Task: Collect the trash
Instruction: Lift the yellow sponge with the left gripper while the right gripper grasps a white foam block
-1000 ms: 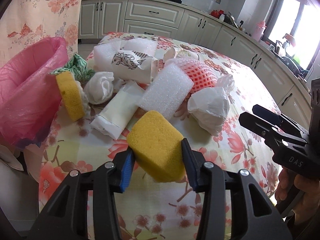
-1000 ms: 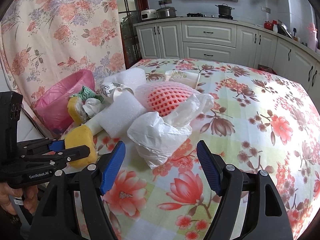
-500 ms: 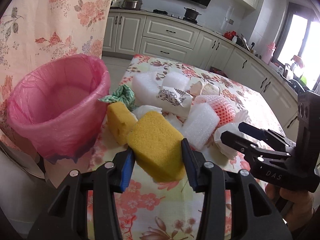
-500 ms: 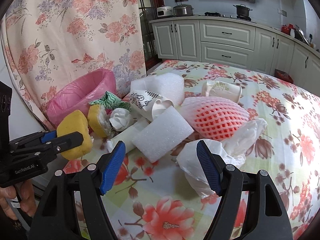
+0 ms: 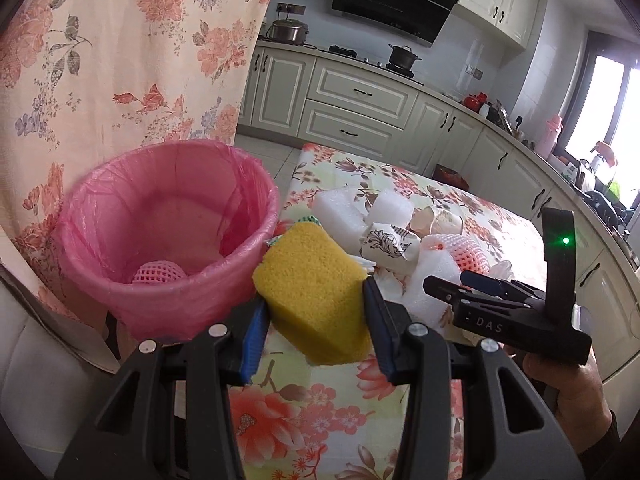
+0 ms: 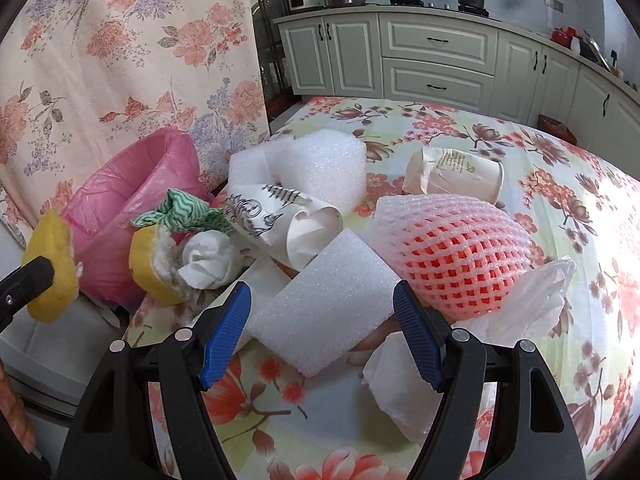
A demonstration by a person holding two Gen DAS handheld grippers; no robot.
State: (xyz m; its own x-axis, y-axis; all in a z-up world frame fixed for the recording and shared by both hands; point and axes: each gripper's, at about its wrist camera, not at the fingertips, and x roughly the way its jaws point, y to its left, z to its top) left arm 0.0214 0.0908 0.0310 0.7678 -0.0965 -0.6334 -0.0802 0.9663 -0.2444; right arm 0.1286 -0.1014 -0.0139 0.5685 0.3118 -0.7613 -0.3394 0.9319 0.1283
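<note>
Left wrist view: left tool is clamping a yellow sponge, porous and wedge-shaped, just beside the pink-lined bin at the worktop edge. A pink foam net is lying inside the bin.

Right wrist view: right tool is standing apart, empty, over a white foam block among the trash pile.
</note>
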